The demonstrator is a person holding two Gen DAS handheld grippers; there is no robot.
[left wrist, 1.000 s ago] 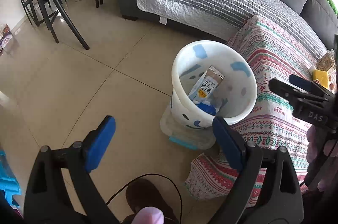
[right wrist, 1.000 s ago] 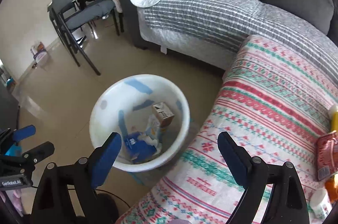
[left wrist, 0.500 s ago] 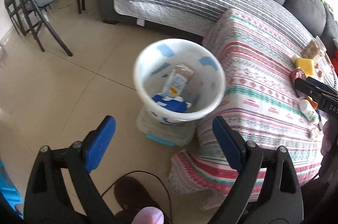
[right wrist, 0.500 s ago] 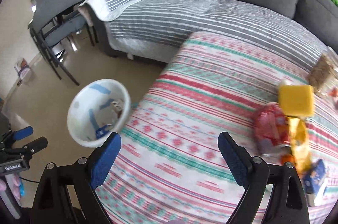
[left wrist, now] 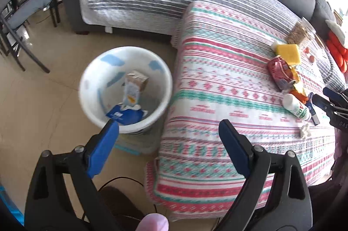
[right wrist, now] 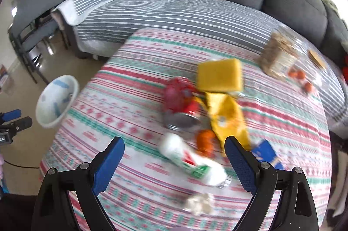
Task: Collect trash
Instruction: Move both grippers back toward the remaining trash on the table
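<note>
Here we are holding both tools spread wide and gripping nothing. The left tool (left wrist: 168,139) is hanging at the bottom of its frame, between a white bin (left wrist: 91,104) on the floor and the patterned counter (left wrist: 217,87). The right tool (right wrist: 174,157) is hovering at lower centre over blurred trash: a white bottle (right wrist: 191,160), a red can (right wrist: 180,104) and a yellow wrapper (right wrist: 228,117), lying close together mid-frame.

My right gripper (right wrist: 174,152) hangs with jaws wide over the striped tablecloth (right wrist: 130,100). At twelve o'clock the white bottle (right wrist: 191,162), orange ball (right wrist: 205,140), red can (right wrist: 180,100) and yellow sponge (right wrist: 219,75) crowd together; bare cloth lies open toward nine o'clock.
</note>
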